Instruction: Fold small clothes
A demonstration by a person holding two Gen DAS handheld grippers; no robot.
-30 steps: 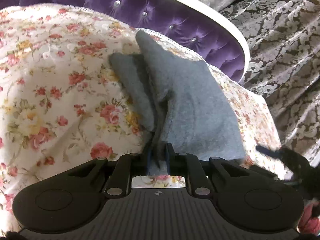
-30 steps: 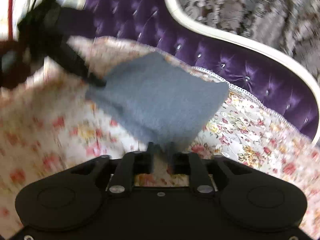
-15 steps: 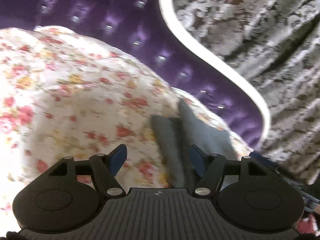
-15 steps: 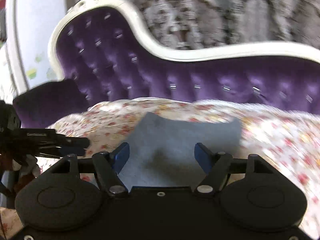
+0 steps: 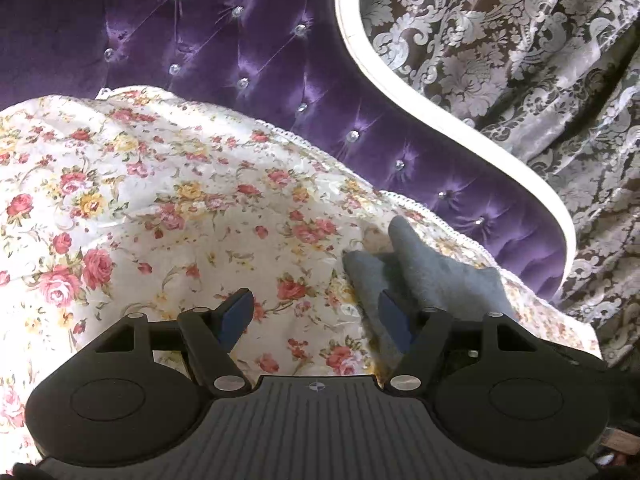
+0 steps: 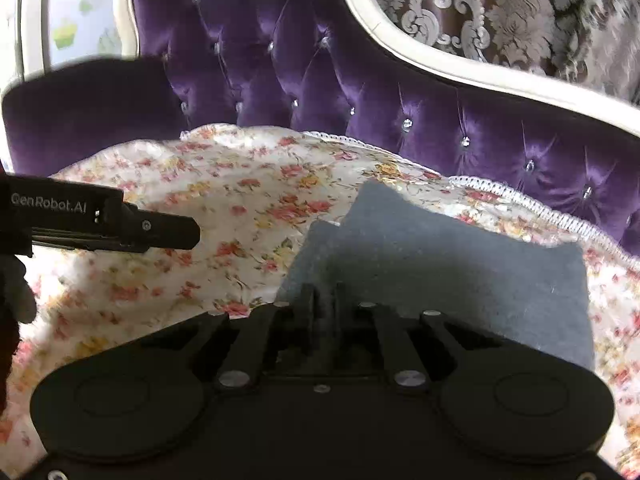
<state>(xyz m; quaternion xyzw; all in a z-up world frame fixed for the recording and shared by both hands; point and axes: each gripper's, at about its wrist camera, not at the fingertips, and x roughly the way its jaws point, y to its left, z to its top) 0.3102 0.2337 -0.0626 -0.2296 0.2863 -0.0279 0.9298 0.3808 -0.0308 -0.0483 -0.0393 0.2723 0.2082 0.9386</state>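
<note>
One grey cloth, half folded, on the floral sofa cover

We hold the right gripper (image 6: pixel 323 304) with fingers pinched on the near edge of the grey cloth (image 6: pixel 440 264), likely pinning the fold. Left gripper (image 5: pixel 316 316) hangs open and empty to its left. Count: one cloth, two grippers, one floral cover (image 5: pixel 180 200).

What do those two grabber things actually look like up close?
Both are matte black plastic. The left gripper has blue pads, a ribbed grey base and two round side discs with silver screws. Seen from the right gripper, it carries white "GenRobot.AI" lettering.
</note>
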